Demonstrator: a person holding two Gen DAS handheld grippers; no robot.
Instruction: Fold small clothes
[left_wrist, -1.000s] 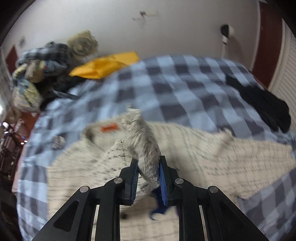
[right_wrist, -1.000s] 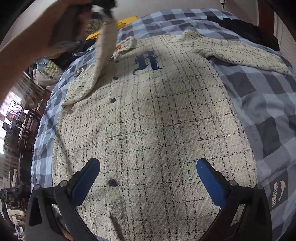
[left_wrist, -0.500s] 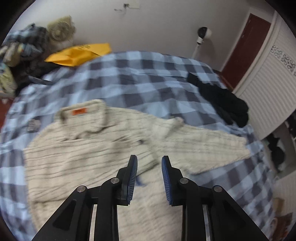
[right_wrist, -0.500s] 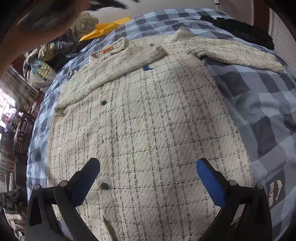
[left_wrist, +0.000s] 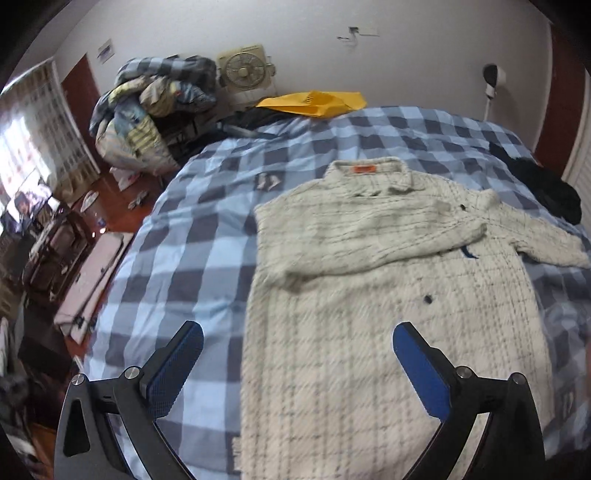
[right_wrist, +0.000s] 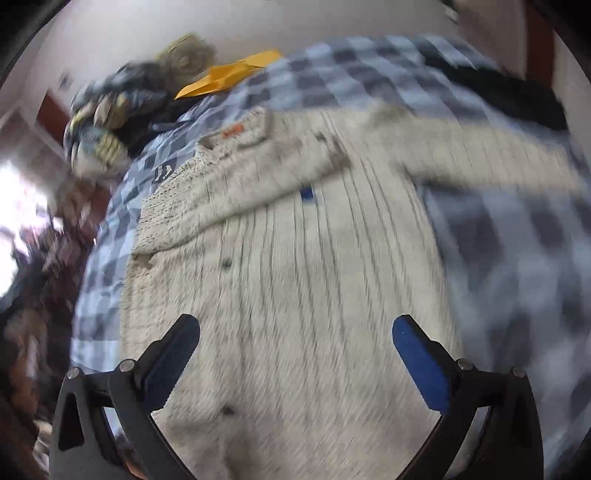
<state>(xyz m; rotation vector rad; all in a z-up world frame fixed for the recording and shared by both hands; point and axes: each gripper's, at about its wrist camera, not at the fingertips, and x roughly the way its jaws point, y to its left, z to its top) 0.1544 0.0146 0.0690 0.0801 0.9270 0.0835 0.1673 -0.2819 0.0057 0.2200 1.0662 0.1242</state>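
A cream checked button-up shirt (left_wrist: 388, 314) lies flat, front up, on a blue checked bed (left_wrist: 192, 258). Its left sleeve (left_wrist: 369, 236) is folded across the chest; the other sleeve (left_wrist: 546, 240) stretches out to the right. The collar has an orange label (left_wrist: 364, 169). My left gripper (left_wrist: 295, 354) is open and empty above the shirt's lower left edge. My right gripper (right_wrist: 295, 350) is open and empty above the shirt's lower body (right_wrist: 295, 314); this view is blurred by motion.
A black garment (left_wrist: 546, 184) lies on the bed's right side. A yellow envelope (left_wrist: 314, 101) lies at the bed's far edge. A pile of clothes (left_wrist: 147, 110) and a fan (left_wrist: 245, 70) stand at the back left. The floor with clutter (left_wrist: 55, 240) is left of the bed.
My left gripper let go of the sleeve, which now lies across the chest, then opened wide and drew back toward the shirt's lower left. My right gripper is moving, still open.
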